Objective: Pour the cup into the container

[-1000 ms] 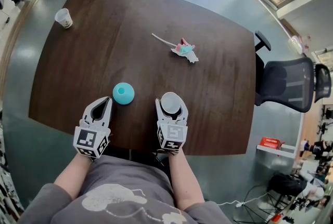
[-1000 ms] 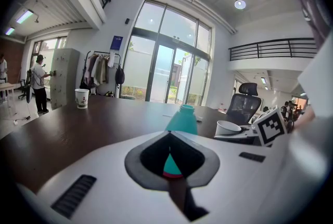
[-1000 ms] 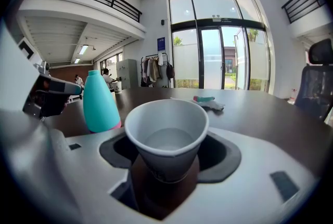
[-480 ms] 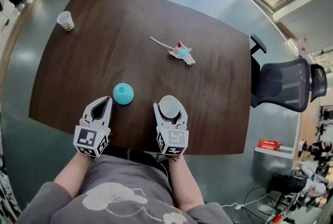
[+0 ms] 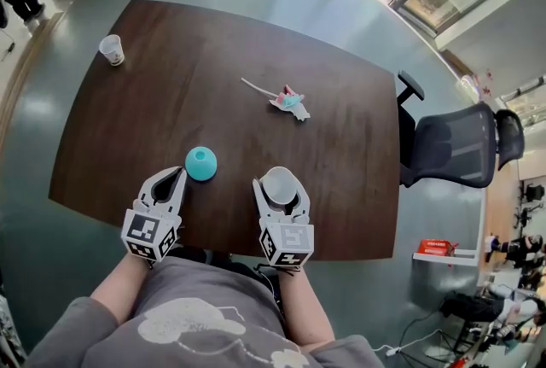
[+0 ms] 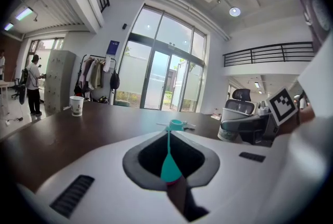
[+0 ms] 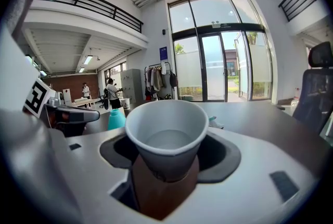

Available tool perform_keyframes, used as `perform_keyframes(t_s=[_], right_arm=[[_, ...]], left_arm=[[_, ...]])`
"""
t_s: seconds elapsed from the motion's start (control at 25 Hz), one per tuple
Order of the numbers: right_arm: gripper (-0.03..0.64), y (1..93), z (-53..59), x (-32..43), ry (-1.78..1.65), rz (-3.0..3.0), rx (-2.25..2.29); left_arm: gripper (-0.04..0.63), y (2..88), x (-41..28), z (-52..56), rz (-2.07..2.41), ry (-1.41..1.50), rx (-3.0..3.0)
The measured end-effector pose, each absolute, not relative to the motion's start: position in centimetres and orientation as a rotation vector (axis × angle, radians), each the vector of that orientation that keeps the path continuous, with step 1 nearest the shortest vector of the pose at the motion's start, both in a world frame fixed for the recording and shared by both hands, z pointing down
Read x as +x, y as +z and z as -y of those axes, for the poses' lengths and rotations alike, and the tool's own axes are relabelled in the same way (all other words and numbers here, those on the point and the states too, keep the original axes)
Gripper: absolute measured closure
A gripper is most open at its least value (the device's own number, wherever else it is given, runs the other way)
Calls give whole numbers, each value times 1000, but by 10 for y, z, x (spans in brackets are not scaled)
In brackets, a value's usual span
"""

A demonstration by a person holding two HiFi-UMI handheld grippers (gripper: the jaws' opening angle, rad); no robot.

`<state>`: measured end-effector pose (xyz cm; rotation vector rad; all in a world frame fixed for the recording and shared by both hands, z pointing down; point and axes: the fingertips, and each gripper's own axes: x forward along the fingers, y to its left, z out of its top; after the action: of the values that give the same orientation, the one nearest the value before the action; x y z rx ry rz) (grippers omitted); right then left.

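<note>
My right gripper (image 5: 280,179) is shut on a white paper cup (image 5: 278,183), held upright above the near edge of the dark table (image 5: 341,178). In the right gripper view the cup (image 7: 166,134) fills the space between the jaws. Whether it holds clear liquid I cannot tell. The teal container (image 5: 201,163) stands on the table to the cup's left and shows again beyond the cup (image 7: 116,119). My left gripper (image 5: 176,176) is shut on nothing, just short of the container. The teal container (image 6: 176,124) shows over its closed tips.
A second paper cup (image 5: 112,49) stands at the table's far left corner. A crumpled pink and teal scrap with a stick (image 5: 287,100) lies mid-table. A black office chair (image 5: 452,144) stands off the right edge. The person's lap is below the near edge.
The right gripper has risen a little with the cup still in it. The left gripper and the teal container have stayed put. The head camera has tipped, so the table sits lower in view.
</note>
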<state>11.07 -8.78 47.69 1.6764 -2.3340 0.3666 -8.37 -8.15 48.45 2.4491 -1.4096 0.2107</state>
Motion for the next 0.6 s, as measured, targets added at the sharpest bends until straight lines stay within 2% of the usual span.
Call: perform_keyframes(t_s=[0.24,0.6], right_arm=[[321,476,87,111,367,2329,1668],[321,480,83,113,392,2316,1669]], left_arm=[[586,486,-81,80,1377,237,2476],[329,492,-76,79,1363,270,2508]])
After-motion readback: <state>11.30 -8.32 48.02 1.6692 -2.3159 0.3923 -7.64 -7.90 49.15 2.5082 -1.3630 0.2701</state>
